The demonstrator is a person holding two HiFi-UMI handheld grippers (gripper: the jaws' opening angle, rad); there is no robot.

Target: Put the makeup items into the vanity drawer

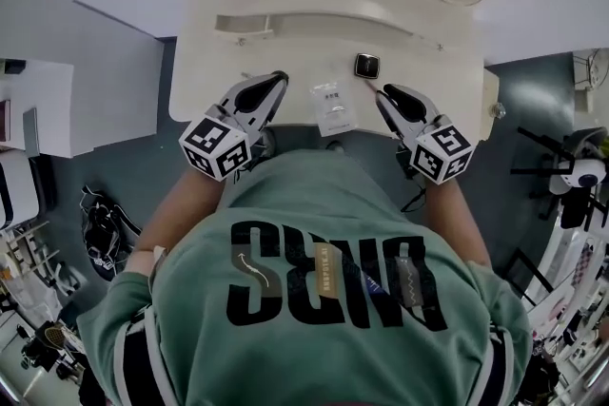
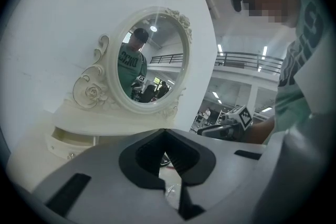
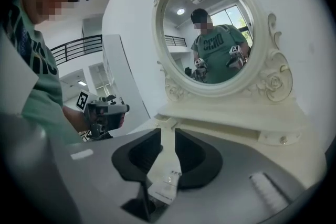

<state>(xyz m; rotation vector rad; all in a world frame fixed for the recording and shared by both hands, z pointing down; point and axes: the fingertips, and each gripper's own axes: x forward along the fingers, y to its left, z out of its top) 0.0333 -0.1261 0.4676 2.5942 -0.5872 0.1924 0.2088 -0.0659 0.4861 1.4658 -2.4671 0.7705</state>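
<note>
A white flat packet (image 1: pixel 333 106) lies near the front edge of the cream vanity table (image 1: pixel 195 62). A small black square compact (image 1: pixel 367 65) sits just behind it to the right. My left gripper (image 1: pixel 277 79) rests left of the packet with its jaws together and nothing in them. My right gripper (image 1: pixel 381 93) is right of the packet, just in front of the compact, and its jaws stand apart. In the right gripper view the packet (image 3: pixel 165 181) shows through the gap of the right gripper (image 3: pixel 167 136), untouched. The left gripper (image 2: pixel 165 134) looks shut.
An oval mirror (image 3: pixel 210 34) in an ornate frame stands at the back of the vanity above a raised shelf (image 1: pixel 314 22). The shelf has a small knobbed drawer (image 3: pixel 281 136) at its end. White walls flank the vanity. A grey cabinet (image 1: pixel 38 109) stands at the left.
</note>
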